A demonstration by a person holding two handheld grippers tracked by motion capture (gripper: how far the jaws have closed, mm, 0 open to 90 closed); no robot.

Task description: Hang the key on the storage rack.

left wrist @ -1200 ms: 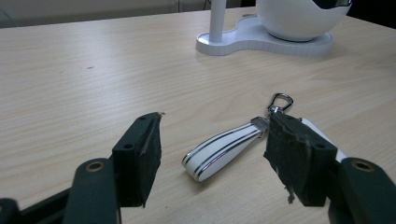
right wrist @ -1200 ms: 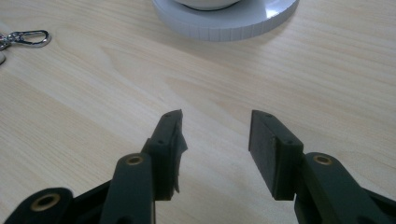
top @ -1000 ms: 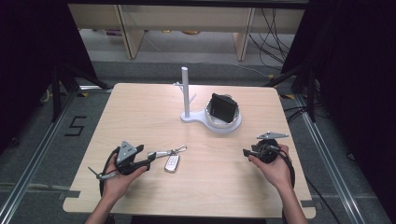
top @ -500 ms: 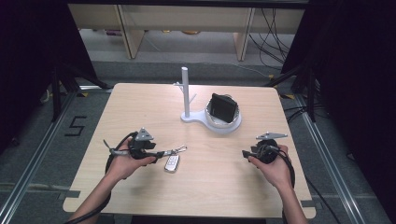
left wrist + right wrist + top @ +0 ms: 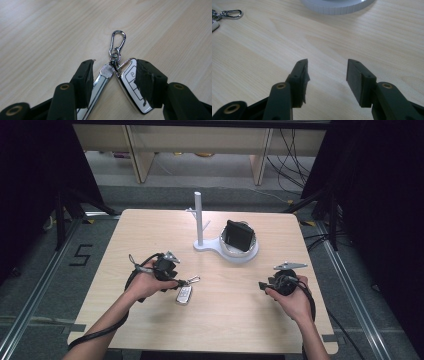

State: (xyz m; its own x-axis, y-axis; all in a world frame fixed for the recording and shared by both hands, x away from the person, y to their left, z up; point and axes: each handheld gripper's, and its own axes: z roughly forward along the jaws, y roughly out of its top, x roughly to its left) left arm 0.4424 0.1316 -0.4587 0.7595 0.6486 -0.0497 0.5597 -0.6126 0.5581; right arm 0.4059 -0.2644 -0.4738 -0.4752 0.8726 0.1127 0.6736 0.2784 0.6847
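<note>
Reaching over the wooden table, the left gripper has just been narrowing its jaws around a car key fob. The fob and a flat metal key lie between the jaws, which flank them; I cannot tell whether the pads press. A silver carabiner clip points away from the jaws. The right gripper sits near the right edge, its jaws spread with nothing between, having just been widening. A white stand holds a black wallet farther back.
</note>
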